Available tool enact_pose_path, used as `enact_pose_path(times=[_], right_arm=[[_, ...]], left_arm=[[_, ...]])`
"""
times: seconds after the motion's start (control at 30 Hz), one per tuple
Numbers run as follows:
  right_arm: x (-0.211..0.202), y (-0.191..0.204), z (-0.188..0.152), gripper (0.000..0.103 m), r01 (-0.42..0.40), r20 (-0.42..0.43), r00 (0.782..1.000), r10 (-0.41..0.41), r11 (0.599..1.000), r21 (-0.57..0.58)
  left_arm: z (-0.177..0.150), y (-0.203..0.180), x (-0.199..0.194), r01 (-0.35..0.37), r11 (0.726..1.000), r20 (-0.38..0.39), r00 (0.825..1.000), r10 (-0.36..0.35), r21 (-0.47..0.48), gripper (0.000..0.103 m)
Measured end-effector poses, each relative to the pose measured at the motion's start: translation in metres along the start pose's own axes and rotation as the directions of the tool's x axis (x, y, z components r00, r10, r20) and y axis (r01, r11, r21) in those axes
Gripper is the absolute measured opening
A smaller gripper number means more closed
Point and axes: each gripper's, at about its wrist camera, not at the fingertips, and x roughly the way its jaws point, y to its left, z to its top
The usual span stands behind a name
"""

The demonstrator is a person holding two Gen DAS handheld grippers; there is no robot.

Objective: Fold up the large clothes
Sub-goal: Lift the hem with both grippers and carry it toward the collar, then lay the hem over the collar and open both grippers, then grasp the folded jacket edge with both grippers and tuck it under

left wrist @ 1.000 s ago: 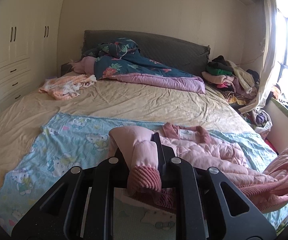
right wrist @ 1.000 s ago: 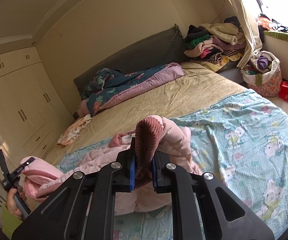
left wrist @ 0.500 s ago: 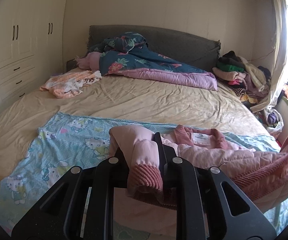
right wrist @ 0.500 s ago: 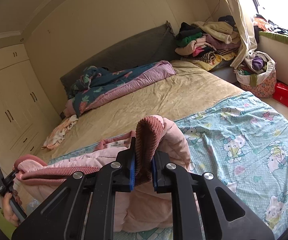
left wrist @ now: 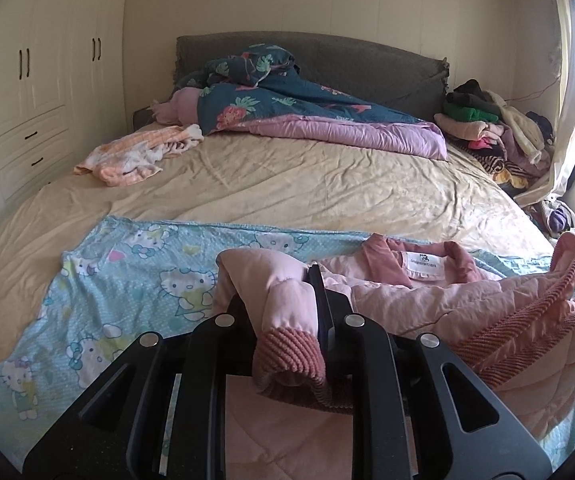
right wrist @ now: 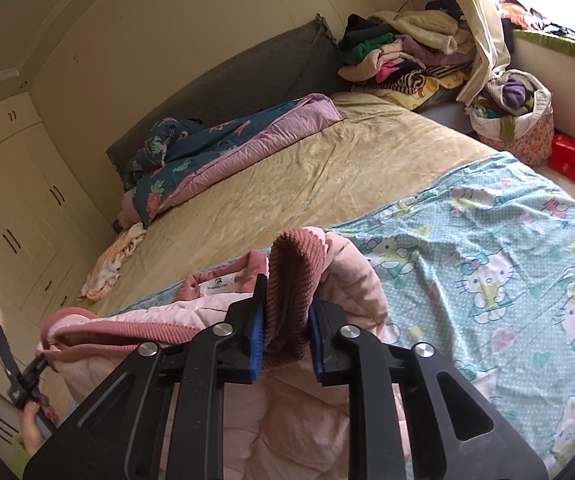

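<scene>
A pink quilted jacket (left wrist: 439, 304) with dark pink ribbed trim is held up over a light blue cartoon-cat sheet (left wrist: 127, 272) at the foot of the bed. Its collar and white label (left wrist: 423, 264) face up. My left gripper (left wrist: 287, 320) is shut on a ribbed edge of the jacket. My right gripper (right wrist: 285, 316) is shut on another ribbed edge of the jacket (right wrist: 291, 276). The hem stretches taut between the two grippers. The left gripper also shows at the lower left of the right wrist view (right wrist: 27, 376), with a hand under it.
A beige bed (left wrist: 307, 184) holds a dark floral quilt (left wrist: 287, 100) by the headboard and an orange-white cloth (left wrist: 135, 156). Piled clothes (right wrist: 403, 56), a full bag (right wrist: 515, 120) and a red box (right wrist: 571, 160) stand on the right. White wardrobes (left wrist: 39, 80) line the left.
Both grippers have moved apart and lifted the jacket, so its ribbed hem now runs taut between them. Both views have swung a little toward the headboard.
</scene>
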Motion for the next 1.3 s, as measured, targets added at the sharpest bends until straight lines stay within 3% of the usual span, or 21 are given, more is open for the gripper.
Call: enact_pose_path(times=[0.07, 0.1, 0.13, 0.2, 0.3, 0.43, 0.53, 0.57, 0.6, 0.63, 0.7, 0.77, 0.9, 1.3], right_arm=[[0.001, -0.001, 0.002, 0.037, -0.043, 0.002, 0.999, 0.043, 0.999, 0.021], [-0.001, -0.003, 0.002, 0.062, -0.063, 0.018, 0.998, 0.062, 0.997, 0.035], [-0.003, -0.003, 0.002, 0.080, -0.065, 0.033, 0.997, 0.064, 0.997, 0.042], [-0.005, 0.000, 0.000, 0.080, -0.084, 0.045, 0.996, 0.083, 0.996, 0.015], [-0.002, 0.009, -0.013, 0.086, -0.048, 0.031, 0.998, 0.050, 0.997, -0.065], [0.023, 0.012, -0.043, 0.088, 0.018, -0.058, 0.998, -0.027, 0.987, -0.160], [0.044, 0.004, -0.062, 0.088, 0.032, -0.132, 0.990, -0.053, 0.987, -0.157], [0.046, 0.001, -0.065, 0.088, 0.037, -0.139, 0.989, -0.058, 0.988, -0.149], [0.049, -0.002, -0.068, 0.088, 0.041, -0.147, 0.987, -0.061, 0.989, -0.140], [0.050, -0.004, -0.070, 0.088, 0.043, -0.150, 0.987, -0.063, 0.990, -0.134], [0.049, -0.008, -0.073, 0.088, 0.046, -0.153, 0.986, -0.065, 0.991, -0.125], [0.046, -0.008, -0.074, 0.088, 0.043, -0.151, 0.986, -0.063, 0.990, -0.131], [0.036, -0.006, -0.076, 0.088, 0.054, -0.134, 0.988, -0.076, 0.985, -0.164], [0.019, -0.016, -0.081, 0.093, 0.133, -0.090, 0.983, -0.163, 0.954, -0.270]], left_arm=[[0.000, 0.001, 0.006, 0.000, 1.000, -0.007, 1.000, 0.000, -0.003, 0.012], [-0.001, 0.001, 0.009, 0.002, 1.000, -0.010, 1.000, -0.002, -0.005, 0.012], [-0.001, 0.001, 0.011, 0.004, 1.000, -0.012, 1.000, -0.004, -0.007, 0.012], [-0.002, 0.000, 0.016, 0.001, 1.000, -0.014, 1.000, -0.001, -0.006, 0.013], [-0.001, 0.001, 0.022, 0.008, 1.000, -0.021, 1.000, -0.008, -0.015, 0.015], [-0.001, -0.004, 0.033, 0.010, 1.000, -0.032, 0.999, -0.011, -0.017, 0.021], [-0.001, -0.004, 0.037, 0.019, 0.999, -0.039, 0.999, -0.020, -0.039, 0.027], [0.000, -0.003, 0.035, 0.036, 0.998, -0.038, 0.999, -0.037, -0.052, 0.032], [0.000, -0.001, 0.033, 0.065, 0.996, -0.032, 0.997, -0.067, -0.068, 0.058], [0.002, 0.001, 0.028, 0.082, 0.993, -0.017, 0.996, -0.083, -0.083, 0.092], [0.006, 0.000, 0.015, 0.039, 0.997, 0.024, 0.999, -0.037, -0.061, 0.093], [0.010, 0.002, 0.002, 0.061, 0.997, 0.053, 0.997, -0.058, -0.056, 0.093], [0.007, 0.007, -0.013, 0.026, 0.999, 0.070, 0.997, -0.024, -0.031, 0.093], [-0.035, 0.030, -0.010, -0.045, 0.998, -0.009, 0.999, 0.045, 0.032, 0.094]])
